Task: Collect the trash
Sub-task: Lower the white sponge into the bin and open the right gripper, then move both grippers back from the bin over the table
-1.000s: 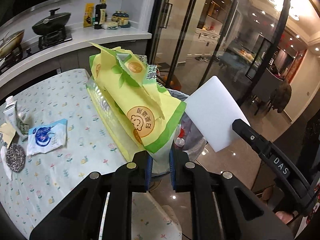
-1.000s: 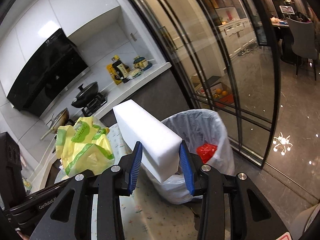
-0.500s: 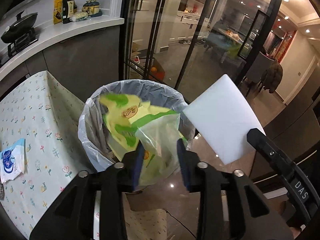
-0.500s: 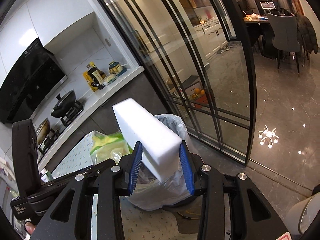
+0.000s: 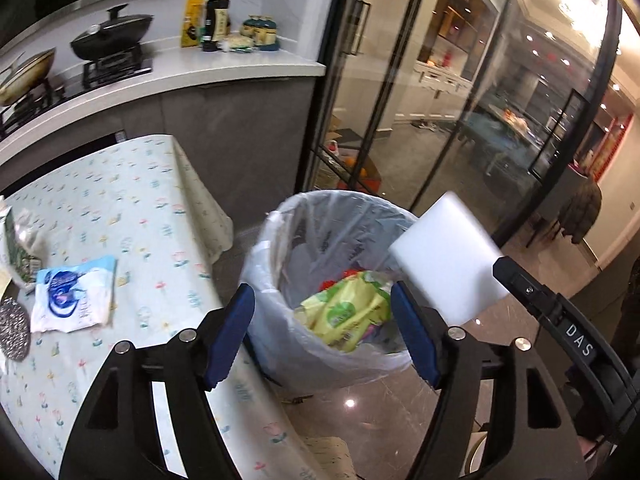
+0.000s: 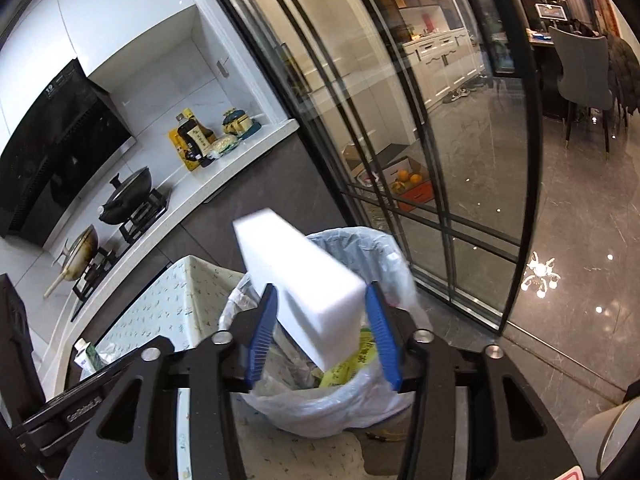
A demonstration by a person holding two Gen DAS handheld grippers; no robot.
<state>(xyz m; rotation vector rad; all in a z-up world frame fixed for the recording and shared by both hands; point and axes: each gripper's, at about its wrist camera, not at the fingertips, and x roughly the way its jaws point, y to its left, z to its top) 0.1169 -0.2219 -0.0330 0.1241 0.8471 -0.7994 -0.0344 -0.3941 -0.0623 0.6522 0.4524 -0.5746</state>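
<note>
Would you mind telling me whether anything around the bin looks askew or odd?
The white foam block sits tilted and blurred between the right gripper as its jaws are opening over the lined trash bin; it seems to be slipping free. Nothing is spilled.

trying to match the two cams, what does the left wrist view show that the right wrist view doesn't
Only the left wrist view shows the blue-and-white wrapper and the steel scourer on the table, and the left tongs, opening with nothing between them.

Only the right wrist view shows the right tongs, opening around the white foam block, and the fruit box behind the glass.

Both show the lined trash bin holding the yellow-green bag.
</note>
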